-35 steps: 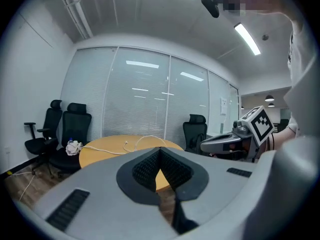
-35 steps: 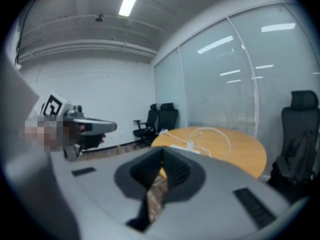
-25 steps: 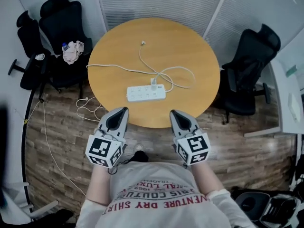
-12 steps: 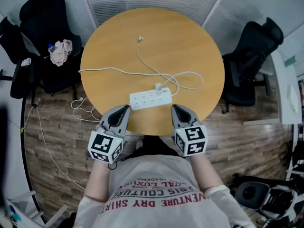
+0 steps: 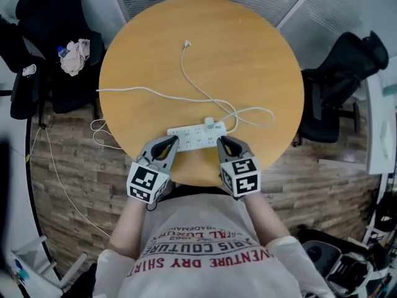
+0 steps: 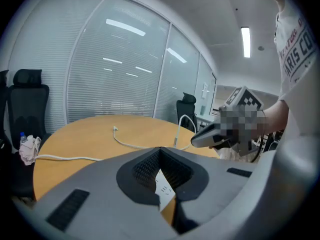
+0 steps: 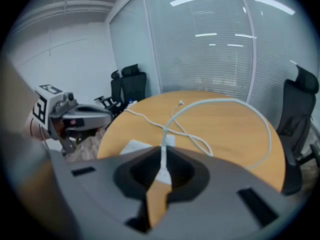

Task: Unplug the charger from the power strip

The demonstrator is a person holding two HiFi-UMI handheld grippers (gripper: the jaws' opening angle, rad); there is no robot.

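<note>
Both grippers hang over the near edge of the round wooden table (image 5: 248, 54), side by side and well apart. The left gripper (image 5: 172, 141) has its jaws together with nothing between them; only a thin slit remains, through which a strip of white shows. The right gripper (image 5: 221, 141) is likewise closed and empty.

The white power strip (image 5: 193, 138) lies flat just beyond the two tips, spanning the gap between them. The charger (image 5: 211, 124) is plugged upright near the end of the strip that is closer to the right gripper, just ahead of that gripper's tip and a little to its inner side.

The charger's cable (image 5: 254, 112) loops out past the right gripper's far side, doubles back and runs away across the table to a loose plug (image 5: 187, 43). In the right gripper view this cable rises straight ahead of the closed jaws. The strip's own cord (image 5: 133, 90) crosses it just behind the charger and runs past the left gripper's outer side, over the table edge to the floor (image 5: 74, 160).

Black chairs stand on either side: one (image 5: 43, 17) beyond the left gripper holds a crumpled cloth (image 5: 73, 56), another (image 5: 347, 67) beyond the right.
</note>
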